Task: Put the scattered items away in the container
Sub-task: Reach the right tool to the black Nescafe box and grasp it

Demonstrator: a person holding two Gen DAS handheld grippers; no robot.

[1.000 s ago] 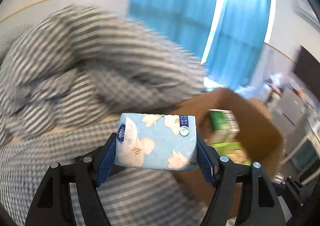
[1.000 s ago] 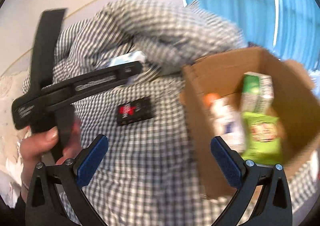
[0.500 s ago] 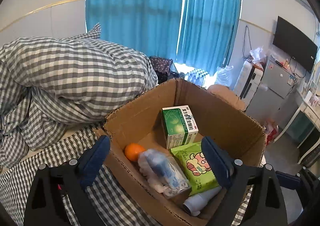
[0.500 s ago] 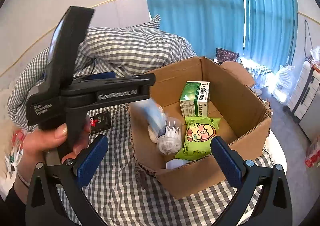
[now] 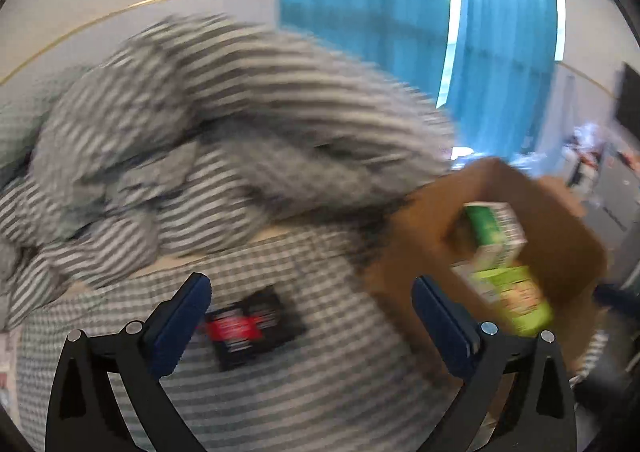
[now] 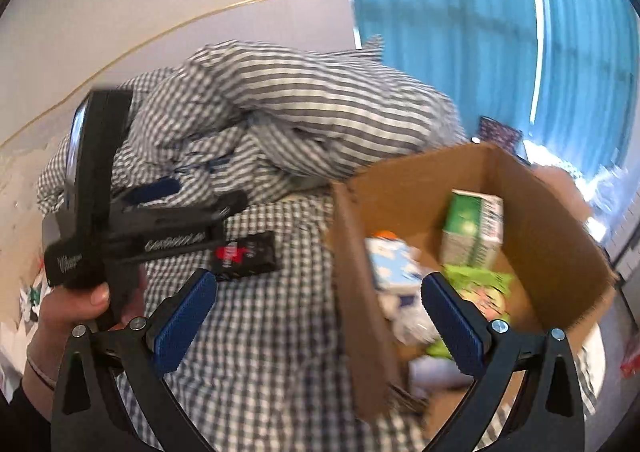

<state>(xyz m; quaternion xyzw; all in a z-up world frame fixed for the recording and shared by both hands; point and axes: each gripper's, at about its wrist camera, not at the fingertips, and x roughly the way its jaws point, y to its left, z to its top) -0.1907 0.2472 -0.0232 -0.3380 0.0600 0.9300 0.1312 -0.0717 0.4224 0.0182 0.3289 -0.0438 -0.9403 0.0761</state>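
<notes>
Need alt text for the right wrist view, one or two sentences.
The open, empty right gripper hovers over a checked bedsheet between a black and red packet and an open cardboard box of packaged items. The left gripper shows at left.

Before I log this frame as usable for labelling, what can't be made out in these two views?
- Black packet on the checked bedding: its print is smeared by motion blur in the left wrist view, and partly covered by the left gripper in the right wrist view.
- Cardboard box: its floor is hidden by its near wall and the right gripper.
- Green carton: its text is blurred in both views.
</notes>
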